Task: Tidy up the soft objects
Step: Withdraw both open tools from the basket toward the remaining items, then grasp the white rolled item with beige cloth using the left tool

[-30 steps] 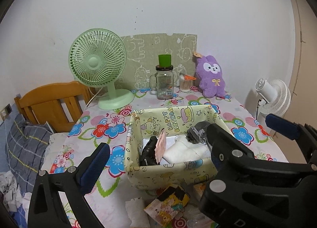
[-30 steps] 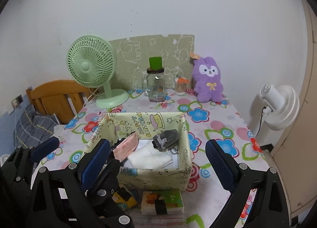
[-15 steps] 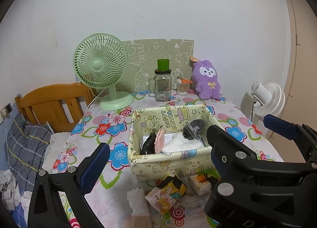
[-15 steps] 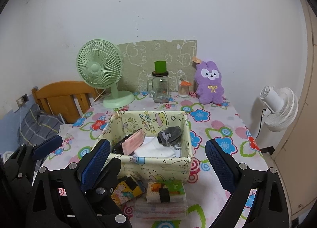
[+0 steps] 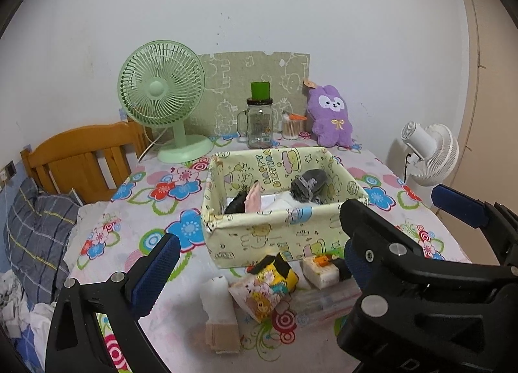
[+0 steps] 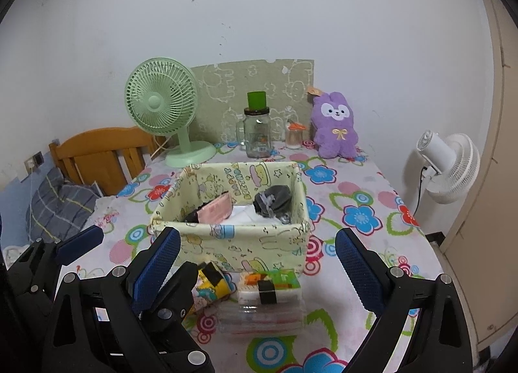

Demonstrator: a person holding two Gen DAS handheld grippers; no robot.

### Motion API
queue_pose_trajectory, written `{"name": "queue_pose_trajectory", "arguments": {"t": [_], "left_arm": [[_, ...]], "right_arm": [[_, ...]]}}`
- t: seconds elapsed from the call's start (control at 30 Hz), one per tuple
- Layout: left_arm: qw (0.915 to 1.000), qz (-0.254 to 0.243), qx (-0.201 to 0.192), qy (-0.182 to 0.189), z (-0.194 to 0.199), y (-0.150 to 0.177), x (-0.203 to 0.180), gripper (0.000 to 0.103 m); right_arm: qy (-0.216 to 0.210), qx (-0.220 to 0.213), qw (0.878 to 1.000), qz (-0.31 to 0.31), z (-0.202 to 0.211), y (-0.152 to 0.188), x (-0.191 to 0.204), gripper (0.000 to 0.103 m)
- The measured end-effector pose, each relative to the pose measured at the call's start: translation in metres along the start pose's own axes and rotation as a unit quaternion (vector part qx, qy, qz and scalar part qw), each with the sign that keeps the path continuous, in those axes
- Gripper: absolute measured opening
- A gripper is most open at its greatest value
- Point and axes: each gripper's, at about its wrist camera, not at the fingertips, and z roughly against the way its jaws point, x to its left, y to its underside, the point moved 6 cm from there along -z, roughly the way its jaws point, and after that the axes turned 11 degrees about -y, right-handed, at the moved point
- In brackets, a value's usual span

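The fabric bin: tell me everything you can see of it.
The fabric bin is a soft-sided, open-topped rectangular box in pale yellow cloth printed with cartoon figures; "HAPPY BIRTHDAY" shows on its inner far wall. It stands upright mid-table on the floral cloth. Inside lie a dark grey bundle, a pink item, something black and white folded pieces. Small packets sit by its near wall; contact is unclear. Neither gripper touches it.

Both tongs are black plastic frames with silver round screws. The left tongs (image 5: 255,263) and the right tongs (image 6: 257,267) carry dark blue textured pads (image 6: 157,267) on their fingers.
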Motion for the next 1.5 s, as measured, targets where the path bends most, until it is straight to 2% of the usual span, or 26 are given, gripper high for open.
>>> {"name": "queue_pose_trajectory", "arguments": {"t": [0.3, 0.73, 1.0, 1.5], "left_arm": [[1.0000, 0.000, 0.004, -0.003, 0.000, 0.015, 0.000, 0.102], [0.9996, -0.007, 0.022, -0.014, -0.014, 0.045, 0.005, 0.095], [0.9987, 0.001, 0.050, -0.013, -0.029, 0.068, 0.010, 0.094], [0.9944, 0.012, 0.103, -0.020, -0.063, 0.090, 0.021, 0.080]], "right_arm": [[0.000, 0.004, 1.000, -0.002, 0.002, 0.018, 0.001, 0.095], [-0.012, 0.024, 0.999, -0.027, -0.015, 0.055, 0.001, 0.095], [0.003, 0.042, 0.999, -0.034, -0.029, 0.076, 0.002, 0.094], [0.000, 0.089, 0.996, -0.027, -0.061, 0.094, 0.009, 0.094]]}}
